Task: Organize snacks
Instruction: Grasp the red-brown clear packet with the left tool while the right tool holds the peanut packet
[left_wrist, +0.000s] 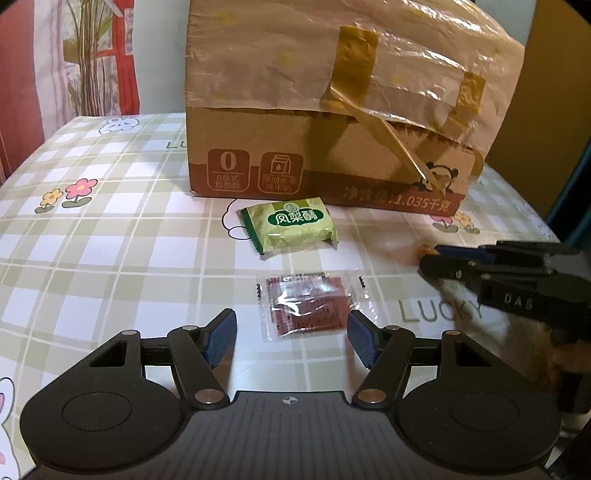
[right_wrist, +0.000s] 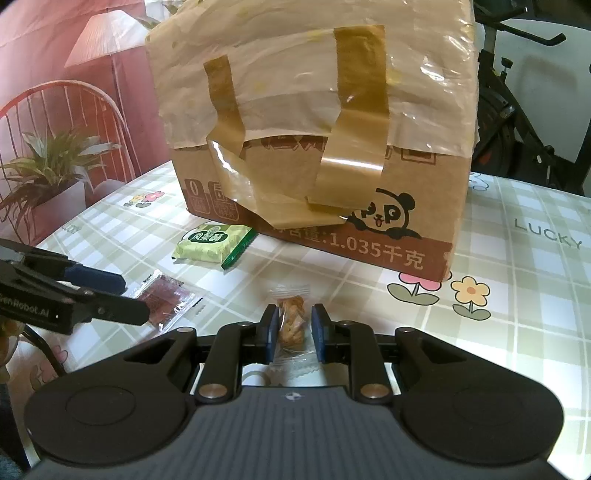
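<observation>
My left gripper hovers open low over the table, its blue pads on either side of the near end of a red-brown snack in a clear wrapper, not pressing it. A green pineapple-cake packet lies just beyond, in front of the taped cardboard box. My right gripper is shut on a golden twist snack in a clear wrapper, close to the tablecloth. The right wrist view also has the left gripper over the red-brown snack, and the green packet. The right gripper enters the left wrist view from the right.
A checked tablecloth with flowers and "LUCKY" print covers the table. The tall box stands at the back of it. An exercise bike stands behind the table at the right. A printed backdrop with a plant is at the left.
</observation>
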